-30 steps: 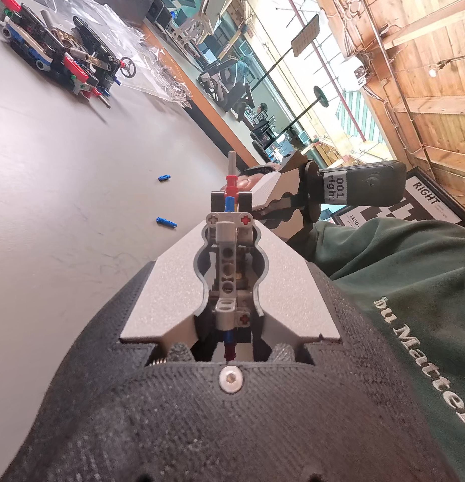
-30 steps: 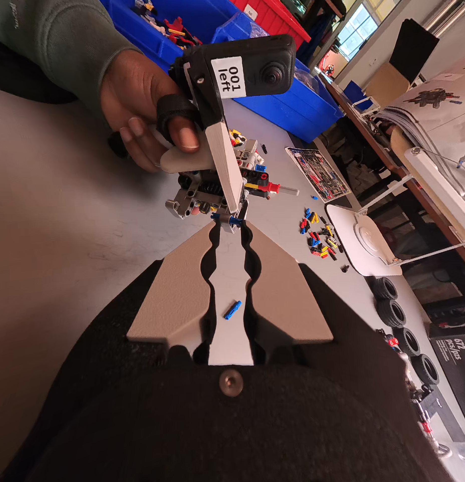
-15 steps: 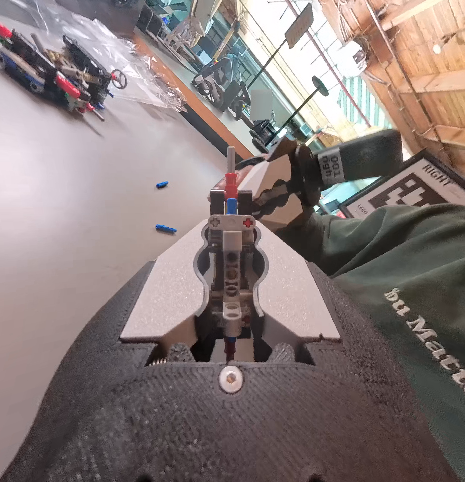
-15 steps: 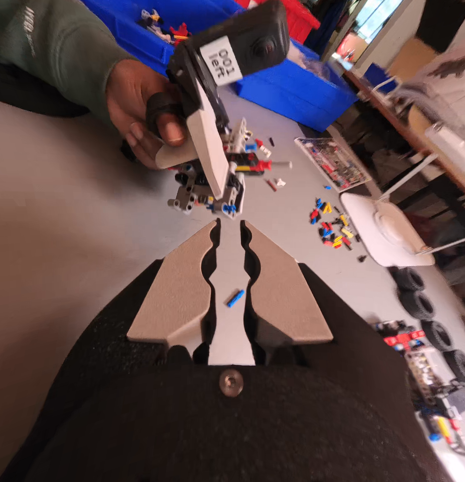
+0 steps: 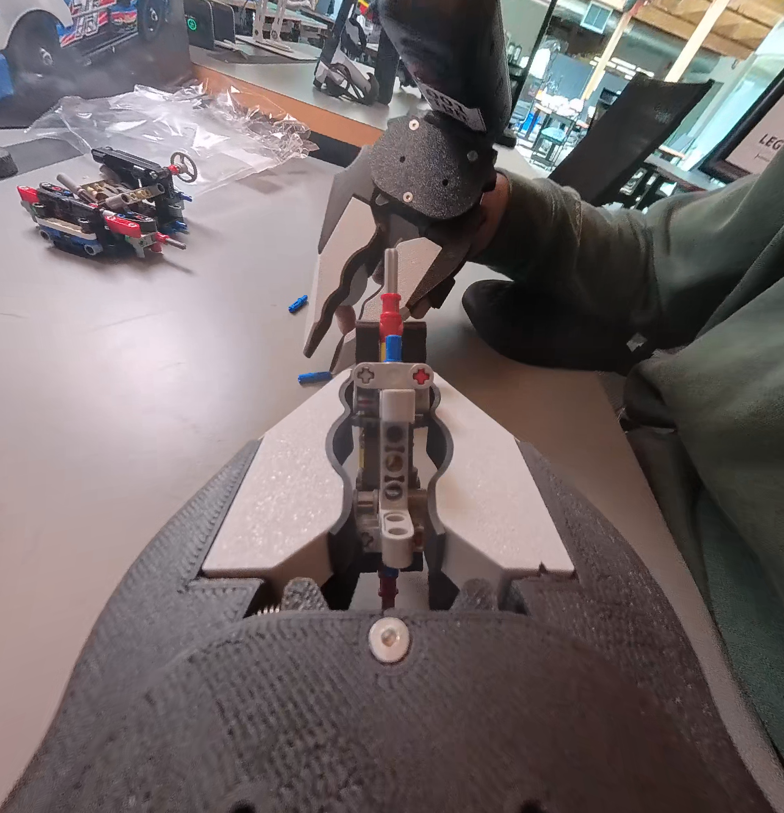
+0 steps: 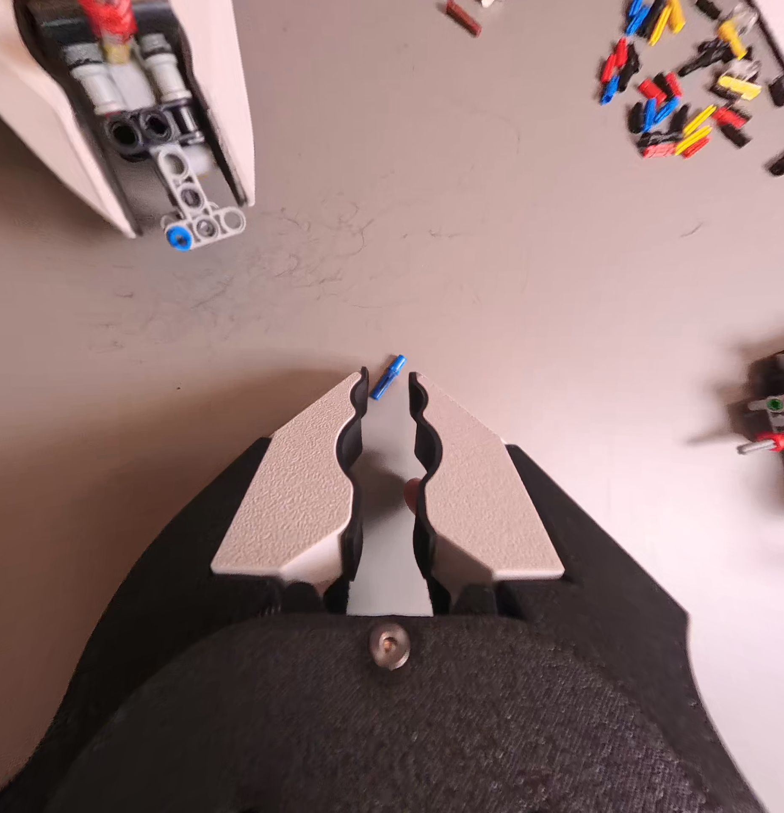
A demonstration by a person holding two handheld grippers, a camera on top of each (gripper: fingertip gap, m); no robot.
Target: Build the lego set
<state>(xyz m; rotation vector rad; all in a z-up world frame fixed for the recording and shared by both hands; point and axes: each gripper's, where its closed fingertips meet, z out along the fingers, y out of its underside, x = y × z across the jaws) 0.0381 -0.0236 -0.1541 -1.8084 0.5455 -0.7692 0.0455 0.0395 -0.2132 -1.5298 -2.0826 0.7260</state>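
Note:
My left gripper is shut on a small brick assembly of grey and white beams. A red pin and a grey axle stick out of the assembly's front end. It also shows between that gripper's fingers in the right wrist view. My right gripper is open and points down at the grey table. A small blue pin lies on the table between its fingertips, and neither pad presses on it. In the left wrist view the right gripper hangs just beyond the assembly, above a blue pin.
A partly built toy chassis and a clear plastic bag lie at the far left. A second blue pin lies nearby. A pile of small coloured pins lies at the right. A person's green sleeve reaches in from the right. Some 9 centimeters of space lies between my two pairs of fingers.
My right gripper has swung away from the assembly's end and now points down at the table, with the blue pin at its fingertips and its jaws slightly wider. The left gripper has tilted and keeps its hold.

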